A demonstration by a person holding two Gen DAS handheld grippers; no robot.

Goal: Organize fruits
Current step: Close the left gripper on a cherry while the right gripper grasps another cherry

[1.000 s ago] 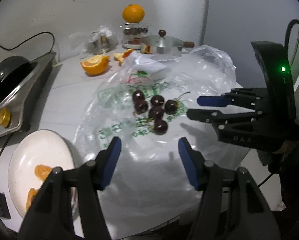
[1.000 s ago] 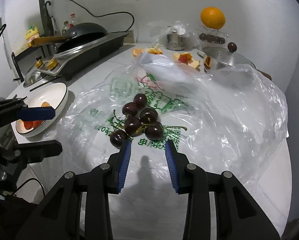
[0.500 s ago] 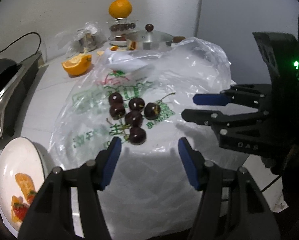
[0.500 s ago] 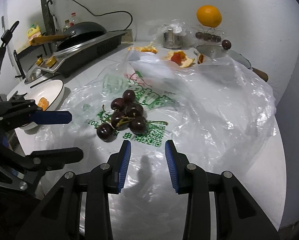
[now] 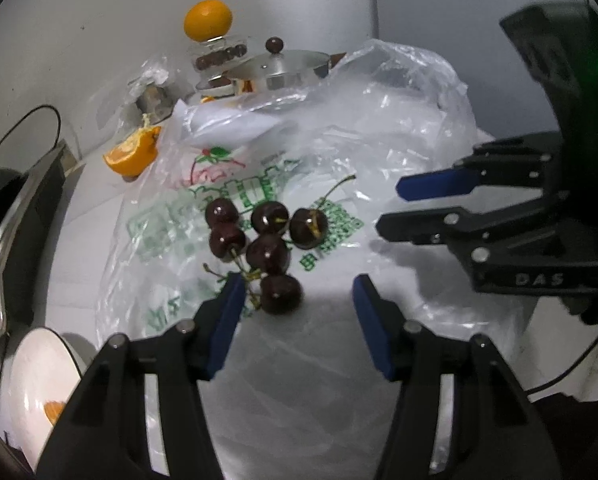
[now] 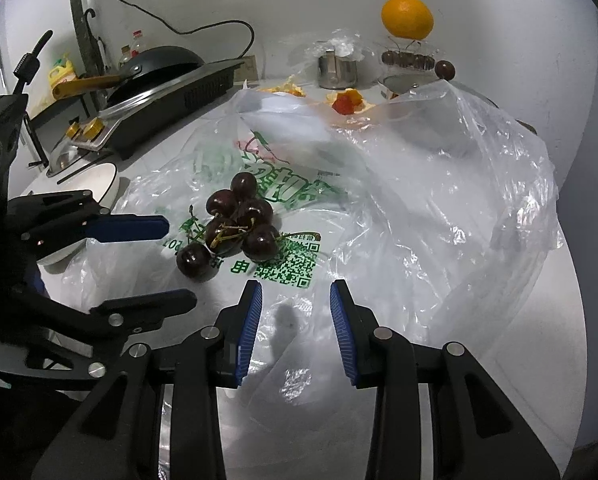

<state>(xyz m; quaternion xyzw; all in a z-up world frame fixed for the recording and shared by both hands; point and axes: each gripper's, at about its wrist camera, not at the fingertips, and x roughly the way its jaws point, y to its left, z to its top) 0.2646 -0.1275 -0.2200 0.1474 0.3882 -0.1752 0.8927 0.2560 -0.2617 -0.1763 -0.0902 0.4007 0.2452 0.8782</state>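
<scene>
Since a second ago the left gripper [image 5: 297,300] has come forward and down to the cherries [image 5: 265,240], its jaws closing from about half open, the nearest cherry [image 5: 281,293] just inside the tips beside the left pad, untouched as far as the view shows. The cluster lies on a spread clear plastic bag [image 5: 339,152] on the desk [image 5: 87,208], its long axis running from the nearest cherry away toward the bag's green print; one stem [image 5: 337,188] curves up and away. The right gripper [image 6: 295,322] hangs just beside the cluster, jaws narrowly apart with nothing between them. A white plate [image 5: 31,380] sits near left. Farther off are a cut orange [image 5: 133,152], a lidded pot [image 5: 279,68] and a whole orange [image 5: 207,19].
</scene>
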